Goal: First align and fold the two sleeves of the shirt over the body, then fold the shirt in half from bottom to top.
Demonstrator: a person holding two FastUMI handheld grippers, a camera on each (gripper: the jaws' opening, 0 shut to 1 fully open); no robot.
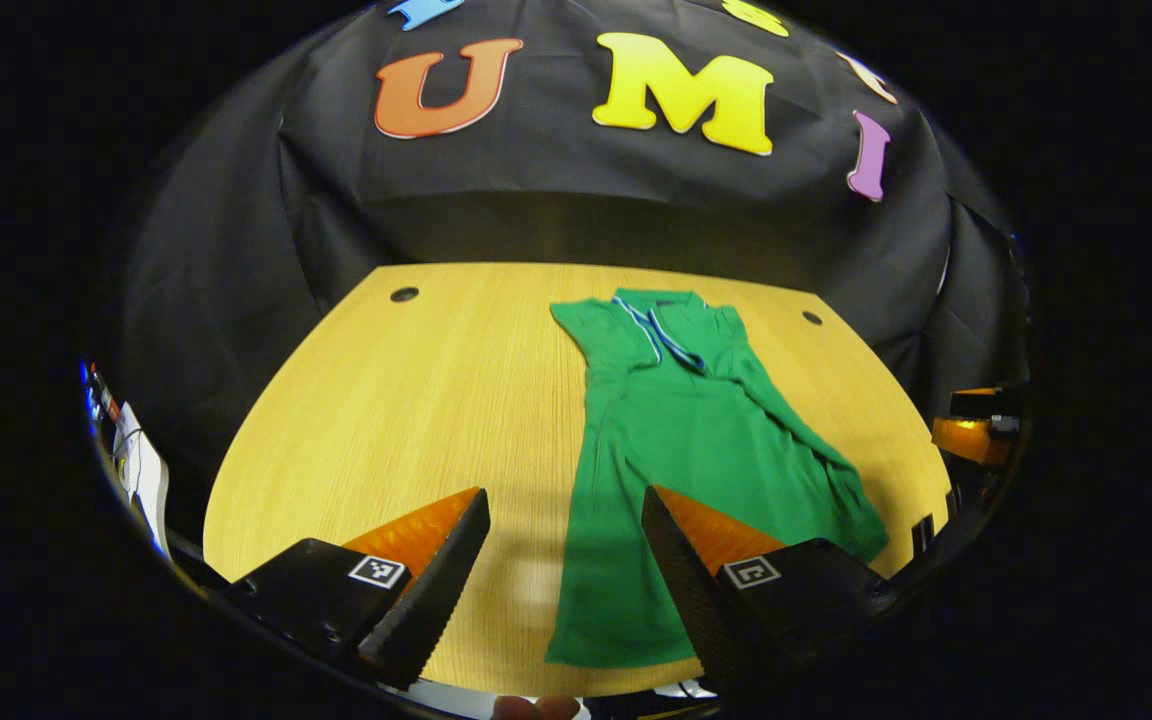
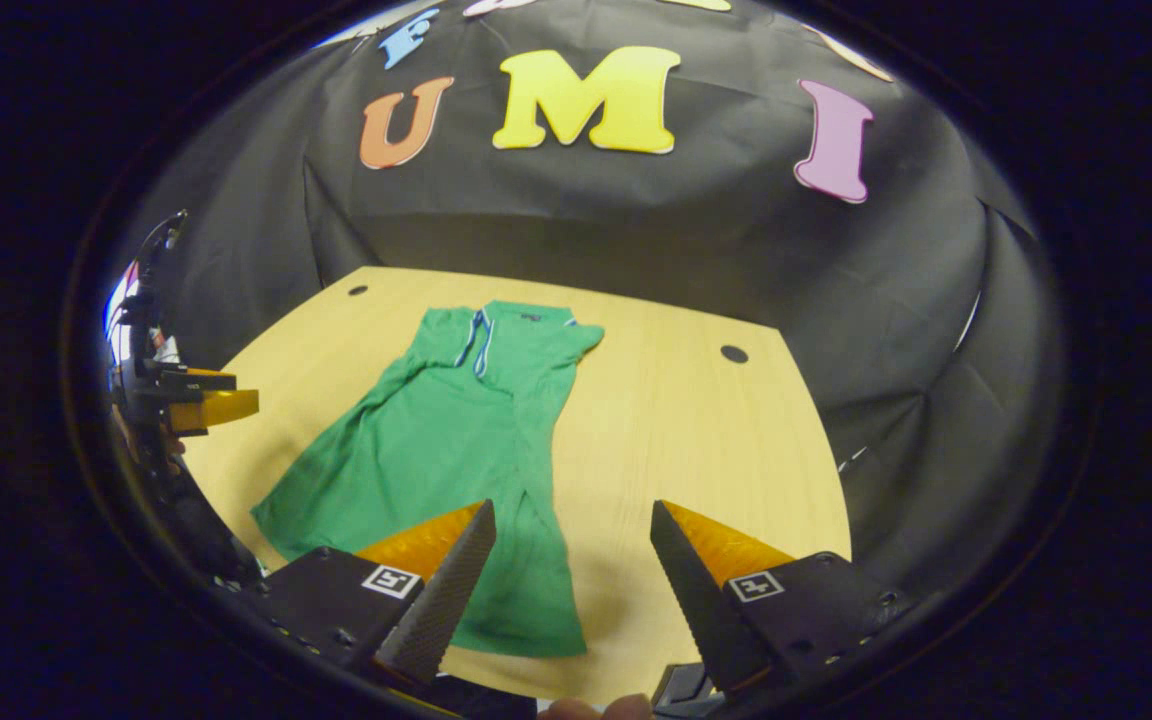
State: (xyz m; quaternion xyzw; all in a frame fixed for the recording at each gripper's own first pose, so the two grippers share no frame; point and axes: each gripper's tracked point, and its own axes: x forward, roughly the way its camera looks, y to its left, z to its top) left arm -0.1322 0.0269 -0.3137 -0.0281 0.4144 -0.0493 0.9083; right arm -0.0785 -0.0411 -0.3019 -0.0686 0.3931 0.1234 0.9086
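A green shirt [image 1: 681,440] with a blue-and-white trimmed collar lies flat on the wooden table [image 1: 416,400], collar at the far end, hem near me. Both sleeves lie folded in over the body, so it forms a long narrow shape. My left gripper [image 1: 566,510] hovers open above the near left part of the hem, nothing between its fingers. In the right gripper view the same shirt [image 2: 446,440] sits left of centre, and my right gripper [image 2: 573,520] stands open over its near right hem corner. The left gripper [image 2: 201,405] shows at the far left edge there.
The table has two small round holes [image 1: 404,294] [image 1: 812,318] near its far corners. Black cloth walls close in behind and beside the table. Bare wood lies to the left of the shirt in the left gripper view and to its right [image 2: 696,420] in the right gripper view.
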